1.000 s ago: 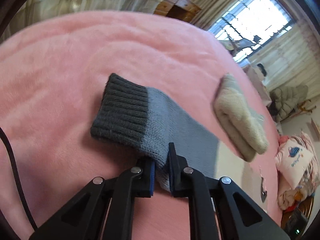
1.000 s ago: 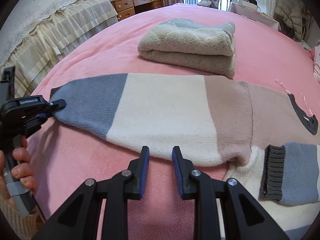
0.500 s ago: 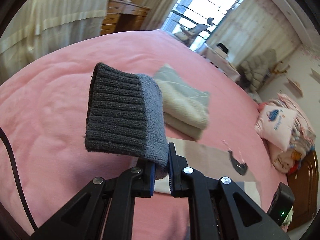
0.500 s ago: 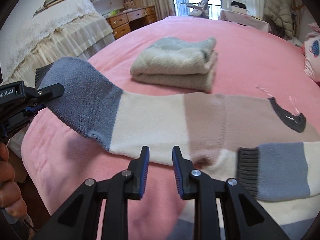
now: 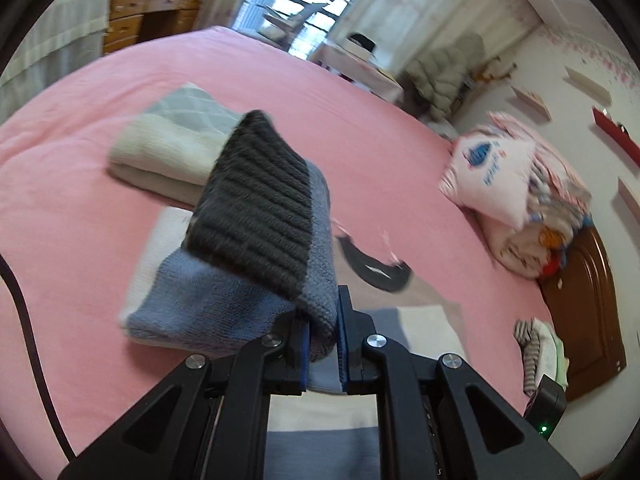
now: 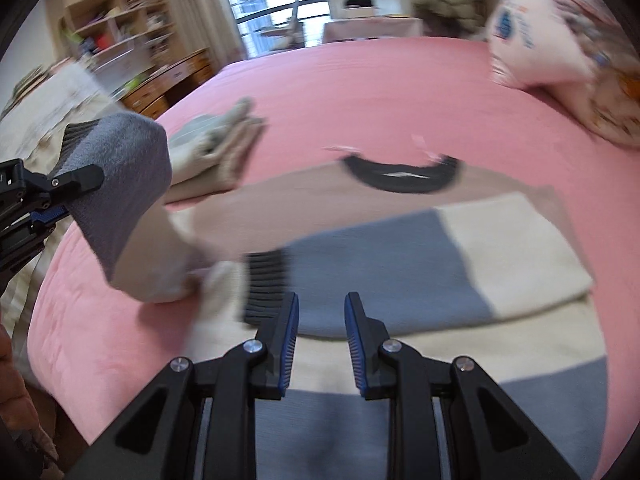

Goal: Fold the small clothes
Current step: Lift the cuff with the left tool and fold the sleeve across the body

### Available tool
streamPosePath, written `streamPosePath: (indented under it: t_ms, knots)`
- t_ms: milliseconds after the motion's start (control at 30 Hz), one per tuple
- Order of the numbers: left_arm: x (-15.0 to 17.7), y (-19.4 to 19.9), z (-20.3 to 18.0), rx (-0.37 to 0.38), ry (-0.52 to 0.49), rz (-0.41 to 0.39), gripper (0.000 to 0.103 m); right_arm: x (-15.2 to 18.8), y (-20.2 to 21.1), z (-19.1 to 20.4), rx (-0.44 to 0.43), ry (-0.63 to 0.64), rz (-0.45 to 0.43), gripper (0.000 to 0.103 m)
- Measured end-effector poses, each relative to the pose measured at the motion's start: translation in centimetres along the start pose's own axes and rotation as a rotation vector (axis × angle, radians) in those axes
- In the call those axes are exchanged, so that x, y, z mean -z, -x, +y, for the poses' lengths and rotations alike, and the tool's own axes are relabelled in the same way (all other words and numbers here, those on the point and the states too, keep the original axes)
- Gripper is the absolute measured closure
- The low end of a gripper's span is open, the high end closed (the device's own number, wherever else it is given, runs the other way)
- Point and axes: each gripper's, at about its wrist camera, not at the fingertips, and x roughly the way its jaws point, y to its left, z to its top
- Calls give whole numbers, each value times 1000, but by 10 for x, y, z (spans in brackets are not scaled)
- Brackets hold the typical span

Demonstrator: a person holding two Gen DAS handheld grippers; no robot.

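A colour-block knit sweater in tan, cream and grey-blue lies flat on the pink bed, its dark collar facing away. My left gripper is shut on one sleeve, which has a dark ribbed cuff, and holds it off the bed above the sweater. In the right wrist view that gripper and the lifted sleeve are at the left. The other sleeve lies folded across the sweater's body. My right gripper hovers open just over it, with nothing between its fingers.
A folded beige garment sits on the bed behind the sweater. Pillows and a wooden headboard are at the right. A wooden dresser and a window stand beyond the bed. A dark cable hangs at the left.
My left gripper has lifted the sleeve off the bed and carried it rightward over the sweater, rolling as it went. My right gripper has swung right, over the folded sleeve.
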Motion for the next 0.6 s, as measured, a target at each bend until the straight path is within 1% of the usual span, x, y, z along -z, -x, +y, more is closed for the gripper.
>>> streamPosePath:
  t_ms: [133, 267, 467, 600]
  knots:
    - [17, -28, -42, 10, -41, 51, 94, 5, 4, -40, 27, -51, -13, 79]
    - [36, -59, -67, -1, -80, 115, 94, 8, 3, -68, 37, -97, -21, 79]
    - [74, -108, -83, -45, -132, 236, 94, 17, -6, -92, 41, -133, 0, 79]
    - [99, -129, -85, -69, -160, 307, 93, 23, -12, -102, 40, -150, 16, 79]
